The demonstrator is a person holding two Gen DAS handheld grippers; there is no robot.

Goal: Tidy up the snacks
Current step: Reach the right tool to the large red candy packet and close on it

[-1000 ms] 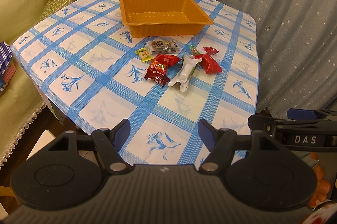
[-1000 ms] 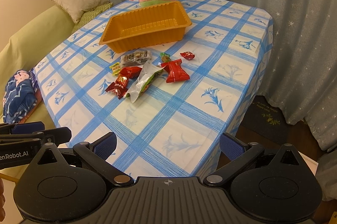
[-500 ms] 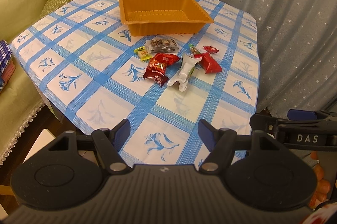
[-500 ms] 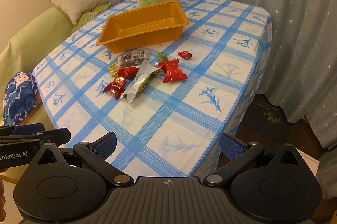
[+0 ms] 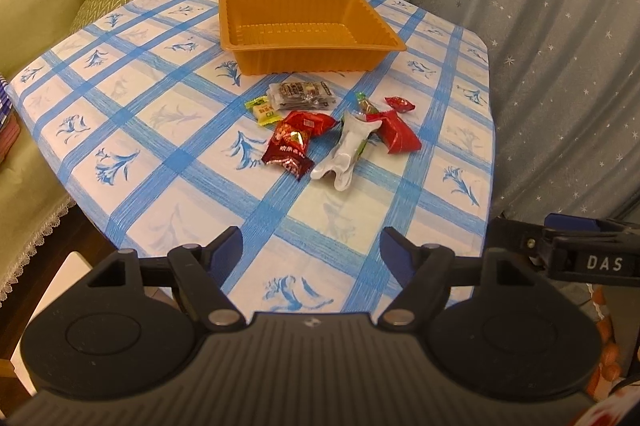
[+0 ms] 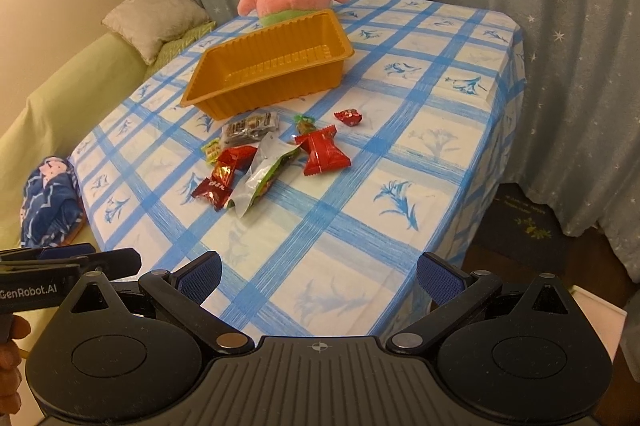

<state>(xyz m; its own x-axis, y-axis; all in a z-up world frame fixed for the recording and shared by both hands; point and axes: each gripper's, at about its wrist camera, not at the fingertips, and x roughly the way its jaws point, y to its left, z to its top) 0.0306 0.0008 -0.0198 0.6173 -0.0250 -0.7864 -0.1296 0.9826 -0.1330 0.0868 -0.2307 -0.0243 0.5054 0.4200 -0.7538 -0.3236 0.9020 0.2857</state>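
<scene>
Ribbed orange plastic tray (image 5: 304, 26) sits beyond crinkled foil snack packets (image 5: 332, 130).

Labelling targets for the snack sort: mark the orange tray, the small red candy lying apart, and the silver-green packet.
orange tray (image 5: 316, 60), left wrist view, near outer wall.
small red candy (image 6: 349, 117), right wrist view, wrapper middle.
silver-green packet (image 6: 264, 172), right wrist view, silver middle.

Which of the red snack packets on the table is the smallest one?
The small red candy lying alone, farthest right of the pile, beyond the big red packet; the other red ones are clearly larger.
</scene>
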